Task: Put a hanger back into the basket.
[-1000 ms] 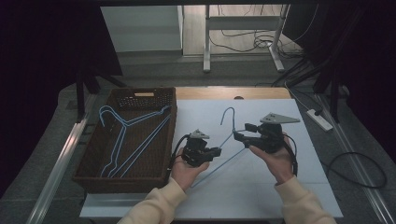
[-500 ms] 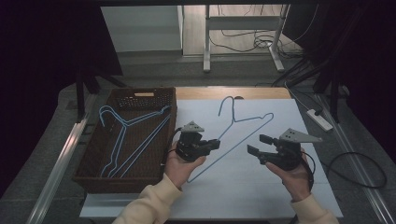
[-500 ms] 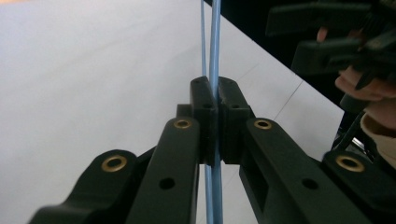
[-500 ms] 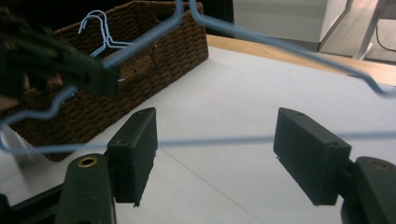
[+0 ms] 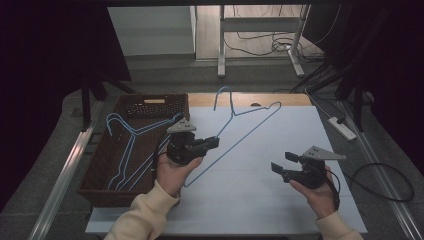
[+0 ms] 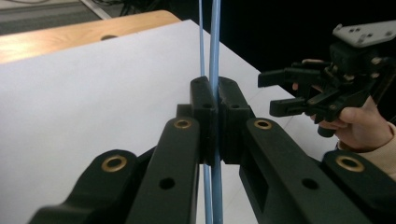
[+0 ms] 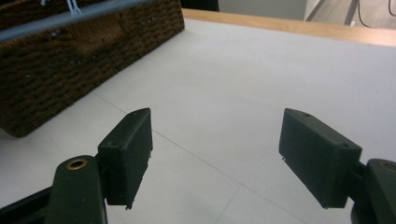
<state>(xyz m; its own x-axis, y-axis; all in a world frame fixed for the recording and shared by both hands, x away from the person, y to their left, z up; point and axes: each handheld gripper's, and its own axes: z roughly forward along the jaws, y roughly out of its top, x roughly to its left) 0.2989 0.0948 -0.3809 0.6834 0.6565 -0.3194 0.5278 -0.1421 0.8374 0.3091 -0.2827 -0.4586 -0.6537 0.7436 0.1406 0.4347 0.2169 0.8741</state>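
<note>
My left gripper (image 5: 212, 144) is clamped on the blue hanger (image 5: 248, 131), whose wire runs between its pads in the left gripper view and slopes up ahead of it, hook farthest away. My right gripper (image 5: 280, 166) has just been opening; its jaws stand wide with nothing between them. To do this well, I keep the left grip firm and swing the hanger flat toward the basket (image 5: 100, 186) on its outer side, minding the hook on the rim.
</note>
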